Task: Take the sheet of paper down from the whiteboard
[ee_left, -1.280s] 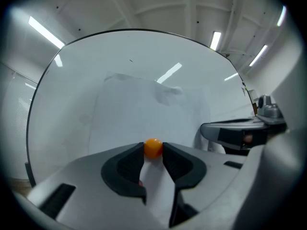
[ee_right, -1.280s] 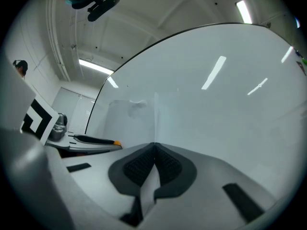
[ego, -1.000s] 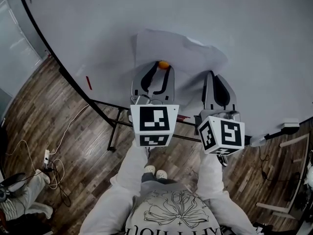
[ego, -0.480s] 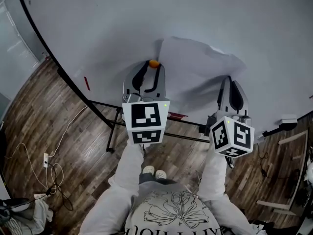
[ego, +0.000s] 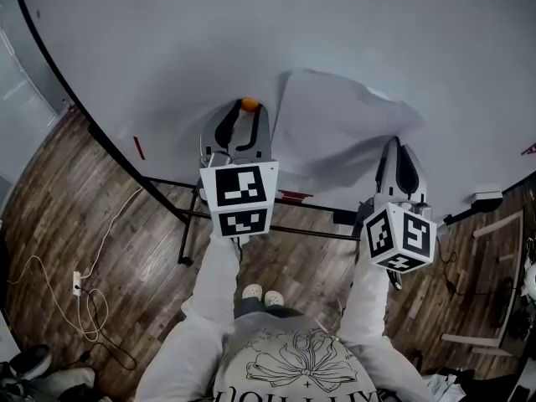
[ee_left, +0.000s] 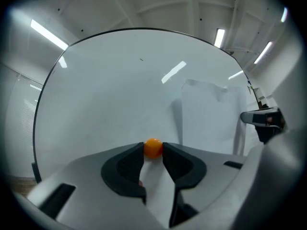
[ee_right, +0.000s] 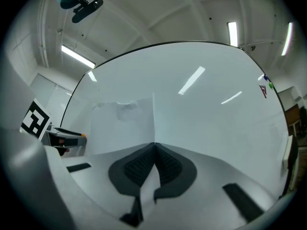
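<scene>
A white sheet of paper [ego: 339, 128] hangs curled against the whiteboard [ego: 151, 48]. My right gripper [ego: 398, 144] is shut on the sheet's lower right edge; in the right gripper view the pads [ee_right: 144, 164] meet on the paper [ee_right: 122, 123] with the edge running up from them. My left gripper [ego: 249, 109] is to the left of the sheet, shut on a small orange ball magnet [ego: 249, 104]. In the left gripper view the magnet [ee_left: 153, 147] sits pinched between the tips, clear of the paper [ee_left: 206, 116]. Whether the magnet touches the board I cannot tell.
The whiteboard stands on a dark metal frame [ego: 193, 216] over a wooden floor [ego: 75, 191]. A red marker [ego: 138, 147] rests near the board's lower left rim. Cables [ego: 79, 283] trail on the floor at left, and a fitting [ego: 484, 199] juts out at the lower right.
The sheet has swung right with my right gripper and come away from the orange magnet. My left gripper, still holding the magnet, now sits left of the paper instead of on it.
</scene>
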Action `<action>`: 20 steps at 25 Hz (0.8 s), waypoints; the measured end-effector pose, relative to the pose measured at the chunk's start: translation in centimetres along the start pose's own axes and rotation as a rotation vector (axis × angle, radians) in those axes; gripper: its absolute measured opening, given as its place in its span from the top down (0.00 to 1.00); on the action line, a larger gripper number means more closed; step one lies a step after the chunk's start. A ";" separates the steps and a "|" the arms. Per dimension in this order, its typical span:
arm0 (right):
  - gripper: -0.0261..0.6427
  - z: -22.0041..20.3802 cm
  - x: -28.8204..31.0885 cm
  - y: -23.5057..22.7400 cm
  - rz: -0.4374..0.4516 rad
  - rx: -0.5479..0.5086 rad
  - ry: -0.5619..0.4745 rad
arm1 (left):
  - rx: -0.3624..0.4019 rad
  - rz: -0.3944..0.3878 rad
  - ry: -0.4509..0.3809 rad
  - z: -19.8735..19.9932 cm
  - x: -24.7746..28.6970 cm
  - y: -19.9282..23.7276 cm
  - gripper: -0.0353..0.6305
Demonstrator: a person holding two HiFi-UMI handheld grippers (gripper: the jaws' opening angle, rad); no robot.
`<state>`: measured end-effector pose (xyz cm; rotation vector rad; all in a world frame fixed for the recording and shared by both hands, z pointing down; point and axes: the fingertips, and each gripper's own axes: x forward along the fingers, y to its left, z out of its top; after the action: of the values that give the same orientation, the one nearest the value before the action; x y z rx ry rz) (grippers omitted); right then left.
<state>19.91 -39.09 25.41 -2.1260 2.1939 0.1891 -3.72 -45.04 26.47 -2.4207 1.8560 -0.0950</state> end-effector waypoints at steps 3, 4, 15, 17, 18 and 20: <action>0.96 0.0 -0.2 -0.2 -0.005 -0.002 0.002 | 0.000 0.006 -0.007 0.0 0.0 0.0 0.77; 0.96 0.0 -0.3 -0.2 -0.006 -0.003 0.003 | 0.001 0.008 -0.011 0.0 0.0 0.0 0.77; 0.96 1.5 -2.0 -0.2 -0.012 -0.024 -0.034 | 0.011 0.012 -0.026 -0.2 -1.5 -0.2 0.77; 0.96 1.7 -2.4 -0.2 -0.011 -0.024 -0.039 | 0.012 0.003 -0.031 0.0 -2.1 -0.4 0.77; 0.96 1.9 -2.6 -0.2 -0.011 -0.022 -0.041 | 0.012 -0.001 -0.033 0.1 -2.4 -0.5 0.77; 0.96 2.1 -3.0 -0.3 -0.010 -0.021 -0.046 | 0.008 -0.009 -0.037 0.3 -3.0 -0.7 0.77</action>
<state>20.25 -35.80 23.71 -2.1213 2.1647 0.2583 -3.77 -41.96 26.27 -2.4090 1.8257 -0.0585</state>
